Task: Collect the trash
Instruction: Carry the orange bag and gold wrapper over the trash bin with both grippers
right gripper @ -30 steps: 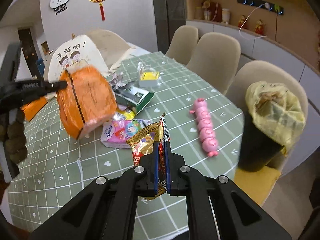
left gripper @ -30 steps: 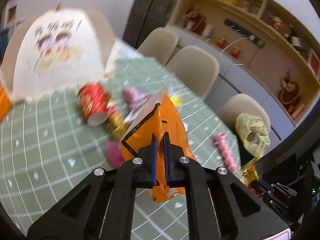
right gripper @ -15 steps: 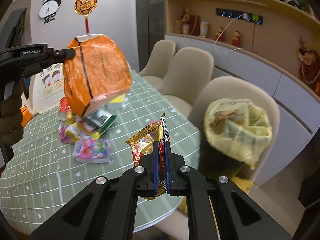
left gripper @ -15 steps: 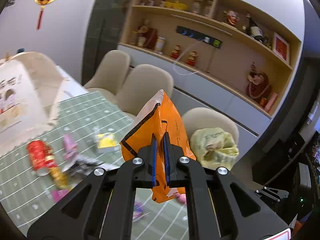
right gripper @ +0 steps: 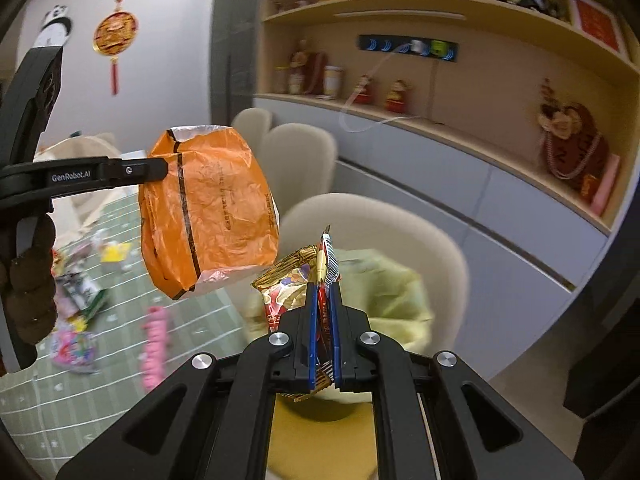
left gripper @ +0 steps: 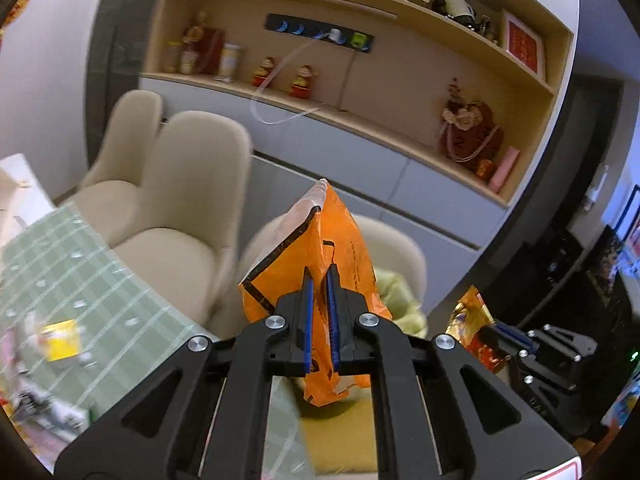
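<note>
Right wrist view: orange bag (right gripper: pixel 208 212) hangs in the air, pinched at its upper corner by the left tool (right gripper: pixel 160 168), above the counter's near edge and just beside the bin.
Left tool: closed on the orange bag; in its own view the blue pads (left gripper: pixel 308 312) press the crumpled film.
Right tool (right gripper: pixel 324 332): closed on a red-and-gold snack wrapper (right gripper: pixel 288 284), which stands up between the pads.
Bin: a dark bin lined with a yellow bag (right gripper: pixel 384 296), on a beige chair (right gripper: pixel 372 220) at the counter's edge; its mouth lies directly beyond the right tool.
Step in hand: I judge that both pieces are being carried to the bin.
How to do it well: bring each tool over the middle of the bin mouth before opening, and release low, because both pieces are light and may drift past the rim. Drop one piece, then the other, so that the big bag does not block the mouth.
Counter (right gripper: pixel 120 360): more wrappers remain on the green checked cloth, blurred.
</note>
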A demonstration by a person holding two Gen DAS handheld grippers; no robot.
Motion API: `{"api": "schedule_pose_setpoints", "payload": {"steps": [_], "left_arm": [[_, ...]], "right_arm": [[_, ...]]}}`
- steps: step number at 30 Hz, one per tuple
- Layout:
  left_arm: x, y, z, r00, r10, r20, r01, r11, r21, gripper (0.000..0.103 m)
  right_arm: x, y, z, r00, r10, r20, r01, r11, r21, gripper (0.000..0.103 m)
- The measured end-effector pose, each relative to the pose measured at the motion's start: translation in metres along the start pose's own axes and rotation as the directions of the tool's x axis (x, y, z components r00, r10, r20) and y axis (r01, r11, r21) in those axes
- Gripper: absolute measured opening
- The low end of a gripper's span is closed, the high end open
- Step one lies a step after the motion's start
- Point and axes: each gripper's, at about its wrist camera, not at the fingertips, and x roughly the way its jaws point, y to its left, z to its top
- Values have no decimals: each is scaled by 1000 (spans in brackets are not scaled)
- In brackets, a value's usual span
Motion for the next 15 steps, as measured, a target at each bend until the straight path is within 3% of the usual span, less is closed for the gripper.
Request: {"api": "schedule_pose_setpoints", "payload": {"steps": [10, 15], "left_arm": [[98, -50, 22, 990, -116, -78, 113, 993, -38, 6], [138, -66, 7, 977, -131, -168, 132, 991, -6, 6]], "right_arm": [[37, -82, 3, 998, -56, -6, 56, 996, 65, 8], [52, -111, 8, 998, -61, 4, 61, 994, 93, 8]]}}
